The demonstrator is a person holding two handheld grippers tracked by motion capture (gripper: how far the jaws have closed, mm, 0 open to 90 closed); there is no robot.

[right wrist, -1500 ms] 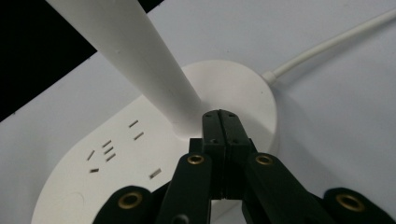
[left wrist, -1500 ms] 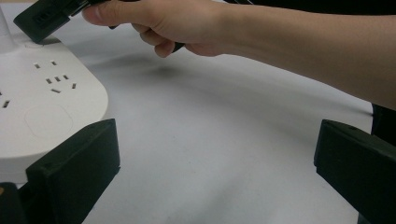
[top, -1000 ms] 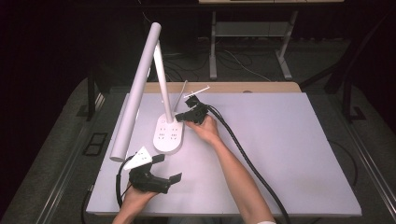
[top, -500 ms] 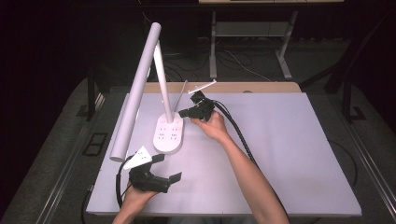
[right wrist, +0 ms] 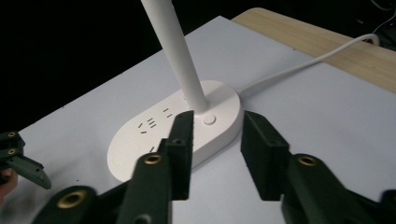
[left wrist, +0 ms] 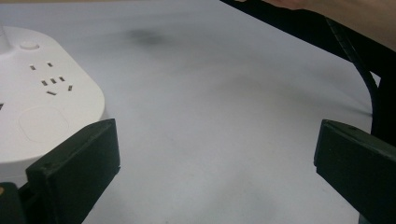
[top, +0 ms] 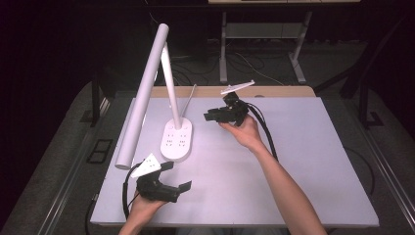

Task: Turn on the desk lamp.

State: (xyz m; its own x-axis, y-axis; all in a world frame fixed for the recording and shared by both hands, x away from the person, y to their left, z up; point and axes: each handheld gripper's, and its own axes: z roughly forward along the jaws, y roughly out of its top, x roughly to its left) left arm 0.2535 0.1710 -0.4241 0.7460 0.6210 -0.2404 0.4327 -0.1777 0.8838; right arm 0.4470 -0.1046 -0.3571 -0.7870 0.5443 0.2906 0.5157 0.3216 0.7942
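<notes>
Lamp base (right wrist: 180, 128) just beyond right gripper (right wrist: 215, 140) jaws

A white table (top: 313, 196) stood in a dark room; beyond it, a desk's metal legs (top: 224, 46) over grey floor (top: 63, 147).

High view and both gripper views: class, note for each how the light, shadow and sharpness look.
High view: the table is evenly lit, the room behind dark, and the lamp looks sharp. Left gripper view: a soft, blurred dark smudge of shadow lies on the table, and the near jaws are slightly soft. Right gripper view: the lamp base is bright and the background black.
</notes>
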